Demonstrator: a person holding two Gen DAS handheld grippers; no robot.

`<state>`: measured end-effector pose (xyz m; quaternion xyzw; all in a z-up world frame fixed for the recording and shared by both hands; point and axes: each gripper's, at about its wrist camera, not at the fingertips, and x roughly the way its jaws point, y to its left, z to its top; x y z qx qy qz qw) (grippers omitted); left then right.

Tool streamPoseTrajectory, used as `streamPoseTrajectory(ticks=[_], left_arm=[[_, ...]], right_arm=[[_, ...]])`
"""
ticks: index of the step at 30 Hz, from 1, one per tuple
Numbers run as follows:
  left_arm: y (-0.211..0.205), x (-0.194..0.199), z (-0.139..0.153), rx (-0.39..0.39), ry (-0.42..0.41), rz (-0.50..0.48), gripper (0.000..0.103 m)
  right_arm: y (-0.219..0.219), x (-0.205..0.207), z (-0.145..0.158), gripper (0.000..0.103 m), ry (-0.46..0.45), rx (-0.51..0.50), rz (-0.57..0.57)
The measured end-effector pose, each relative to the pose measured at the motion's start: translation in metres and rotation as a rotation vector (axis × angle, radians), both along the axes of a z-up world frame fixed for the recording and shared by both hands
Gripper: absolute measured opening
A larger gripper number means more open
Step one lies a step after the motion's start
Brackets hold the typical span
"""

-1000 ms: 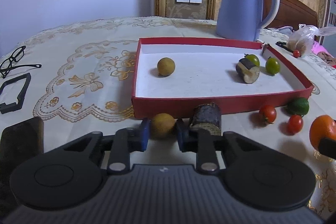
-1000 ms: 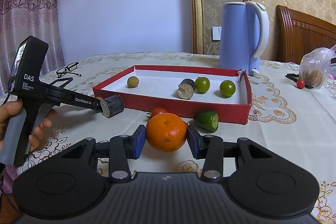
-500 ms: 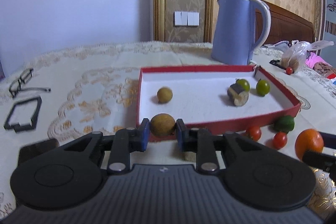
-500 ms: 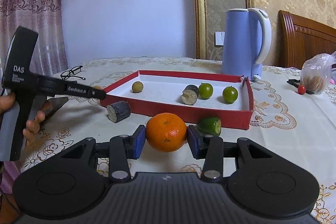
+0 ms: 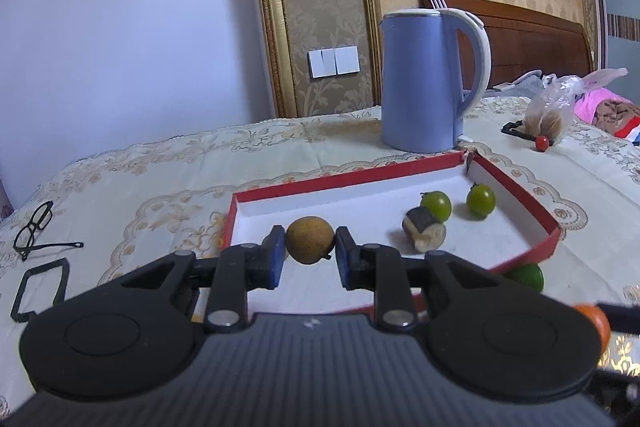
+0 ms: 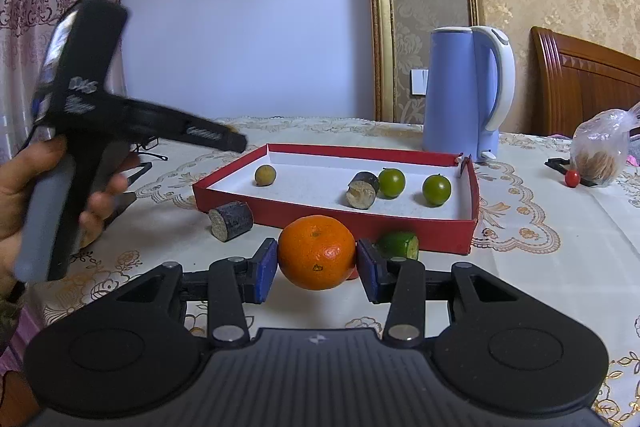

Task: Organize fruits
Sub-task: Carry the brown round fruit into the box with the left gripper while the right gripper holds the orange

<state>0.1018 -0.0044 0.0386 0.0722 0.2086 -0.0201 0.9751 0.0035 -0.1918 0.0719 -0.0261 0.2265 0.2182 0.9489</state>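
Note:
My left gripper (image 5: 310, 253) is shut on a small brown round fruit (image 5: 309, 239) and holds it above the near left part of the red tray (image 5: 536, 211). In the tray lie two green fruits (image 5: 436, 205), a dark cut piece (image 5: 424, 231) and, in the right wrist view, another brown fruit (image 6: 265, 175). My right gripper (image 6: 317, 267) is shut on an orange (image 6: 316, 251), held above the table just before the tray's (image 6: 332, 213) front wall. The left gripper (image 6: 236, 143) also shows there, lifted at the tray's left corner.
A dark cut piece (image 6: 231, 221) and a cut green fruit (image 6: 400, 245) lie on the cloth before the tray. A blue kettle (image 5: 428, 83) stands behind it. A plastic bag (image 6: 598, 155) and a small red fruit (image 6: 572, 178) are at the right. Glasses (image 5: 34, 227) lie at the left.
My left gripper has risen with the brown fruit from the table before the tray and moved forward over the tray's near left part. The right gripper holds the orange almost unmoved.

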Motion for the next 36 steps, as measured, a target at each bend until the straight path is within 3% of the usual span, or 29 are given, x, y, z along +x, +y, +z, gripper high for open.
streamPoseTrajectory(ticks=[9, 25, 36], left_arm=[[-0.016, 0.034, 0.003, 0.034, 0.006, 0.025, 0.024], [-0.035, 0.108, -0.023, 0.094, 0.130, 0.085, 0.025], [-0.034, 0.095, -0.024, 0.087, 0.121, 0.109, 0.045]], right_arm=[[-0.005, -0.001, 0.001, 0.042, -0.001, 0.005, -0.006], [-0.010, -0.001, -0.001, 0.042, 0.004, 0.010, -0.015], [-0.014, -0.002, -0.002, 0.042, 0.006, 0.015, -0.021]])
